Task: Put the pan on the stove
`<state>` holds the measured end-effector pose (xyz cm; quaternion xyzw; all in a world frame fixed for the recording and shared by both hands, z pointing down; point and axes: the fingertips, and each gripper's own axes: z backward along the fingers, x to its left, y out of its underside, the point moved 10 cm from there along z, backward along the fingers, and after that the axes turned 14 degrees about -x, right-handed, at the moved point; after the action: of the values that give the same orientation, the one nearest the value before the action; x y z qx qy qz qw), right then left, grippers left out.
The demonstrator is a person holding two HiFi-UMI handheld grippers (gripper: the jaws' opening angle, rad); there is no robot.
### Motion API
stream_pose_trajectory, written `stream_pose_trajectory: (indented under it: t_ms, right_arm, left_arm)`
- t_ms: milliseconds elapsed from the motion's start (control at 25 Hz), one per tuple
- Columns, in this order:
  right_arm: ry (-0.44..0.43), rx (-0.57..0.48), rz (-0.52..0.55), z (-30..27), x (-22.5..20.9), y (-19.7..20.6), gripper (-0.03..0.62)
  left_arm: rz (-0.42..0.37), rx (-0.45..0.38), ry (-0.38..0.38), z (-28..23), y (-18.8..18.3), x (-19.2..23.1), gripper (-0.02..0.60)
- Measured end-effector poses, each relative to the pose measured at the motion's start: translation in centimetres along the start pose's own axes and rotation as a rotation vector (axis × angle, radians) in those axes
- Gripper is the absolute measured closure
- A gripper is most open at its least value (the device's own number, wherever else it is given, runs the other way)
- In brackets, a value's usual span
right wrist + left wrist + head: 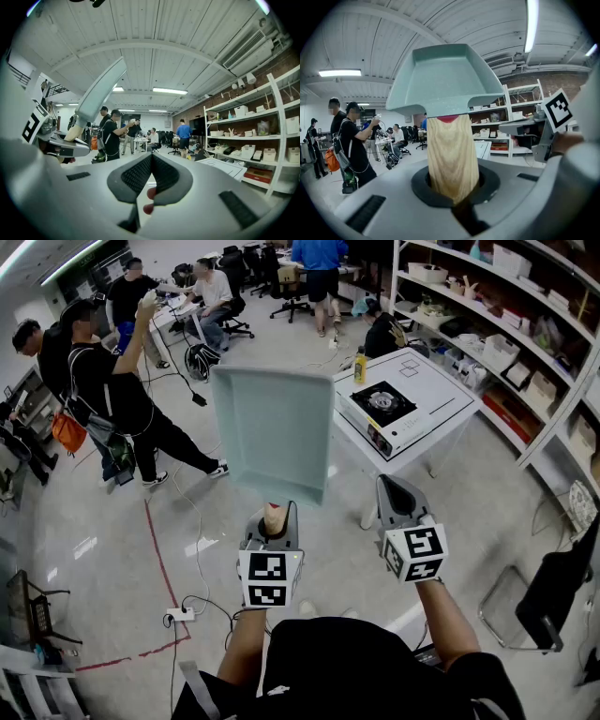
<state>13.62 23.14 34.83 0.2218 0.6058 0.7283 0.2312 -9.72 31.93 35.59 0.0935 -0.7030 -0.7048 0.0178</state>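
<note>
Pale teal pan [272,432] is hanging in the air, well left of the stove [384,404]. I am holding it out ahead with the left gripper [272,514] dipping slightly, its fingers [419,187] clamping the wooden handle [452,154]. As I judge it, I should be swinging right, levelling the pan over the burner, then lowering gently onto the stove on the white worktop [445,381]. The right gripper [398,491] is pointing level, fingers [136,176] pressing together on nothing.

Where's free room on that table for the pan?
The burner atop the stove is bare. Bare table lies beyond the stove, toward the shelves. The bottle crowds the far corner; the stove fills the near side.
</note>
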Motion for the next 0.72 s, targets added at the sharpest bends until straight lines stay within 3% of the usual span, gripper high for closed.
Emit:
stream_pose_trajectory:
  t_ms: [720]
  right_arm:
    - [-0.001,0.015,-0.025,0.9,-2.1,0.1,0.591]
  left_arm:
    - [-0.002,0.008,0.012,-1.5,0.0,-2.1,0.554]
